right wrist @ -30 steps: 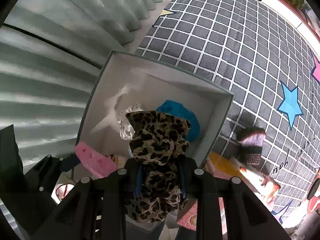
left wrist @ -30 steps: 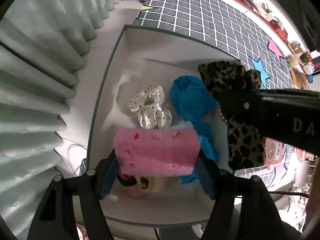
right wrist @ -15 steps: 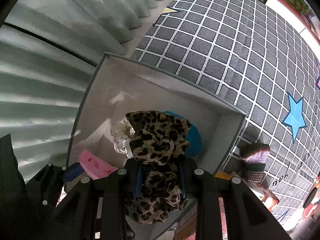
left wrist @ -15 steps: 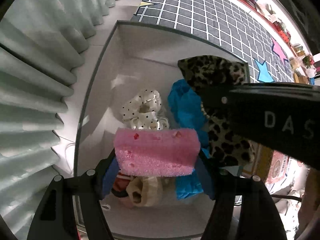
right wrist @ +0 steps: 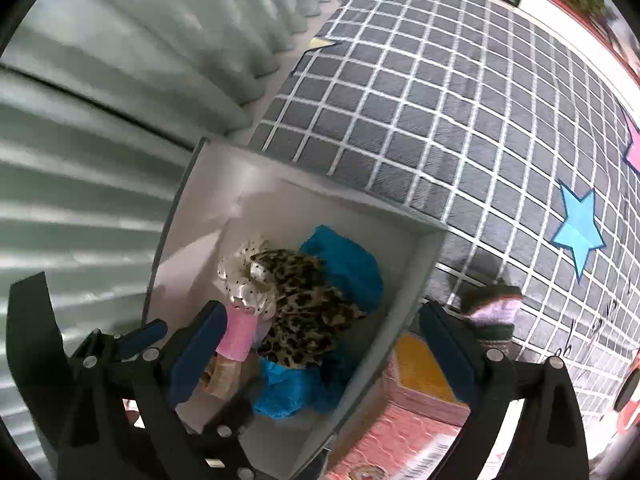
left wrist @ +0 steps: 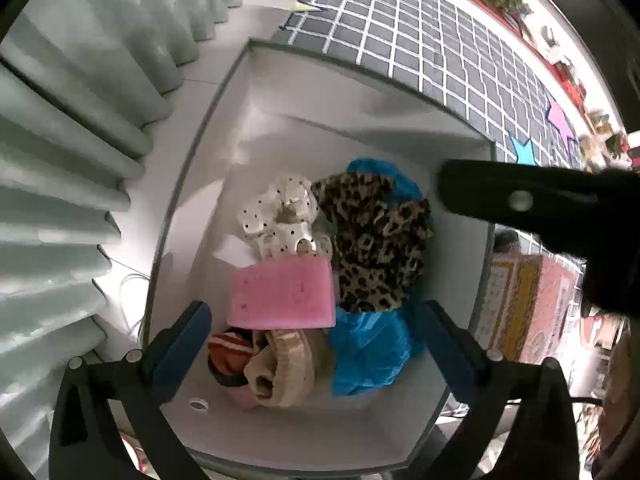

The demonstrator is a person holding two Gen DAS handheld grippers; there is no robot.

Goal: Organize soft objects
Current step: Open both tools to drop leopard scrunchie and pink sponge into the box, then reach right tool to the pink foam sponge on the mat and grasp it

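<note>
Above the white box (left wrist: 460, 392), the left gripper (left wrist: 312, 344) and right gripper (right wrist: 320, 344) both hang with jaws spread wide, empty, clear of its walls. Inside the box, a pink sponge (left wrist: 282, 296) and leopard-print scrunchie (left wrist: 372, 240) lie atop blue cloth (left wrist: 370, 356), beside a white dotted scrunchie (left wrist: 280, 216); a knitted item (right wrist: 494, 312) sits outside the box's right wall on the checked mat (right wrist: 440, 92).

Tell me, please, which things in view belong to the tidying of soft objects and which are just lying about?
Job:
white box
pink sponge
leopard scrunchie
dotted white scrunchie
blue cloth
beige knit piece
striped knit item outside the box

Lying about:
checked rug
curtain
pink and yellow packaging
</note>
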